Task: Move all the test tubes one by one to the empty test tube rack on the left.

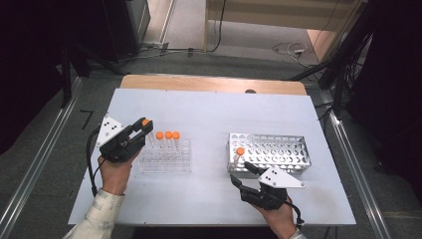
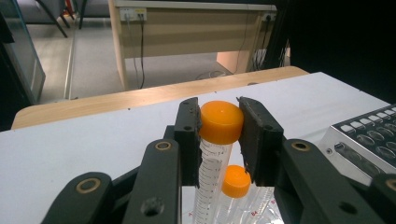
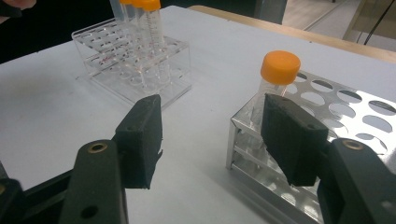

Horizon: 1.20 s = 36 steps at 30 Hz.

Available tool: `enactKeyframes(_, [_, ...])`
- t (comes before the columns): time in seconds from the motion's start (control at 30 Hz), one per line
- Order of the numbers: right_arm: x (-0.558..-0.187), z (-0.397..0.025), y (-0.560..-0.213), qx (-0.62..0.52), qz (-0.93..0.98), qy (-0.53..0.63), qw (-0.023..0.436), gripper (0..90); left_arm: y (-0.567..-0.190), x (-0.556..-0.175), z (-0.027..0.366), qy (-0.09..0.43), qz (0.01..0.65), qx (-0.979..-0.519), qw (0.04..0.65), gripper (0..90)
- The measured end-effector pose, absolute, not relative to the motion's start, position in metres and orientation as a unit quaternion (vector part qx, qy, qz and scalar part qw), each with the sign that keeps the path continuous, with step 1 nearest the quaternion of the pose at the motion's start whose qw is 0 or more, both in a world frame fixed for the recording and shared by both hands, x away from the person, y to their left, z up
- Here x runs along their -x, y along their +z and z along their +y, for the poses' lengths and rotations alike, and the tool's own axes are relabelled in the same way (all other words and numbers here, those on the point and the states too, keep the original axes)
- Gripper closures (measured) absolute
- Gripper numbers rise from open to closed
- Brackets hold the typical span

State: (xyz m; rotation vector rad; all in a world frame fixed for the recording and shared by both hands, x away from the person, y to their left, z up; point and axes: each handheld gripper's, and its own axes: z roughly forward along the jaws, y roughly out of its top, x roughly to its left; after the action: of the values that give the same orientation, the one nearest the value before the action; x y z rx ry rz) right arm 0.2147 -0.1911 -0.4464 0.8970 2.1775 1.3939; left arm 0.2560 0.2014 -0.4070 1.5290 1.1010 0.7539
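My left gripper point(image 1: 144, 124) point(image 2: 219, 135) is shut on a clear tube with an orange cap point(image 2: 220, 122) point(image 1: 146, 122), held upright over the left end of the clear plastic rack point(image 1: 166, 160). Three more orange-capped tubes point(image 1: 168, 135) stand in that rack. A metal rack with many round holes point(image 1: 271, 152) point(image 3: 336, 112) lies to the right and holds one orange-capped tube point(image 1: 240, 151) point(image 3: 279, 69) at its near left corner. My right gripper point(image 1: 241, 177) point(image 3: 215, 135) is open just in front of that corner, with nothing between its jaws.
The racks rest on a white tabletop point(image 1: 209, 114) with a wooden strip point(image 1: 214, 83) along the far edge. Grey floor, cables and dark stands surround the table. The clear rack point(image 3: 135, 60) lies to the left in the right gripper view.
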Motion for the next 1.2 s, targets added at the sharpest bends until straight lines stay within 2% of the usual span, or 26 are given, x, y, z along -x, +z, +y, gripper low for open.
enactKeyframes(0.83, [-0.215,-0.19,-0.448,-0.32,0.783,0.495,0.199,37.1,-0.428,-0.261,0.2,0.296,0.486,-0.642,0.514,68.0])
enactKeyframes(1.0, [-0.215,-0.191,-0.448,-0.32,0.783,0.494,0.199,37.1,-0.429,-0.261,0.2,0.294,0.486,-0.642,0.515,63.0])
enactKeyframes(1.2, [-0.215,-0.19,-0.449,-0.32,0.784,0.494,0.2,37.1,-0.428,-0.26,0.201,0.291,0.489,-0.638,0.519,61.4])
